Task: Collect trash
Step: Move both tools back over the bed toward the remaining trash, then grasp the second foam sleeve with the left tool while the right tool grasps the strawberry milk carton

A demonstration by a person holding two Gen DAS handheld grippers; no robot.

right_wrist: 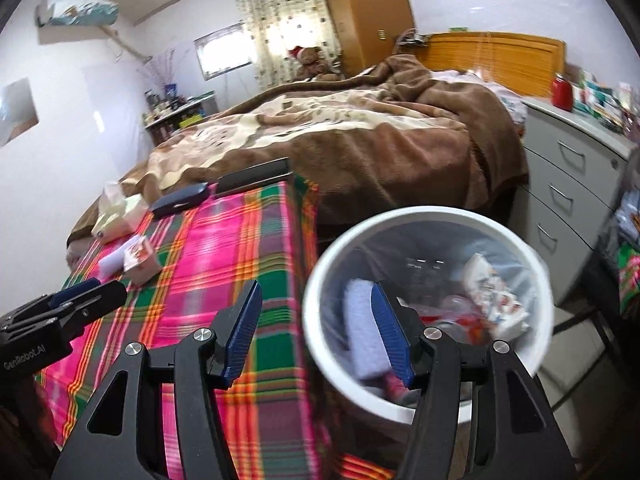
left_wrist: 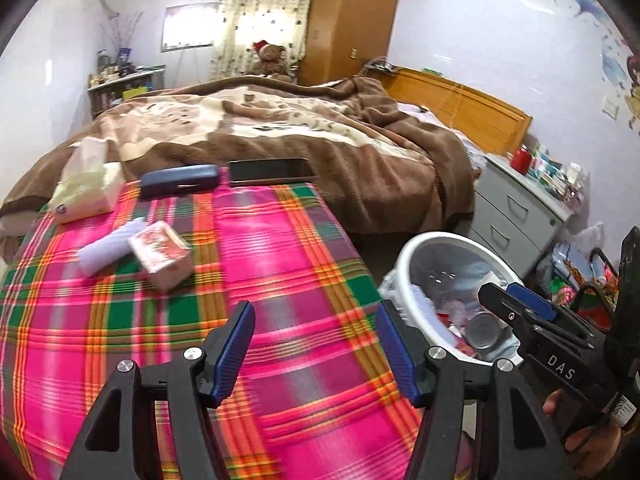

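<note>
Both tools are standing empty with their blue pads apart. Seen from its own camera, the left tool (left_wrist: pixel 316 348) is gaping about halfway over the plaid cloth (left_wrist: pixel 280 248) of the counter, nothing between its pads and nothing touching them. The right tool (right_wrist: pixel 316 332) is likewise released and grasping nothing; its left pad is hanging over the cloth's right edge and its right pad over the mouth of the white bin (right_wrist: pixel 320 280), which is standing on the floor just beside the counter's right edge.

Trash is lying in two places. Inside the bin's clear liner are sitting a pale purple pad (right_wrist: pixel 362 336), crumpled printed wrappers (right_wrist: pixel 496 300) and red scraps. Near the counter's left edge a small red-and-white box (left_wrist: pixel 162 254) is resting against a white roll (left_wrist: pixel 108 246), with a soft tissue pack (left_wrist: pixel 86 184) at the far left corner. A dark blue case (left_wrist: pixel 180 184) and a black phone (left_wrist: pixel 272 170) are lying along the far edge, touching the brown blanket (left_wrist: pixel 360 152).

From the left camera a metal can (left_wrist: pixel 486 328) is showing in the bin, and fingers (left_wrist: pixel 554 402) are wrapping the right tool's handle. Only the right camera is showing the wall air conditioner (right_wrist: pixel 76 10) and the bin's full rim.
</note>
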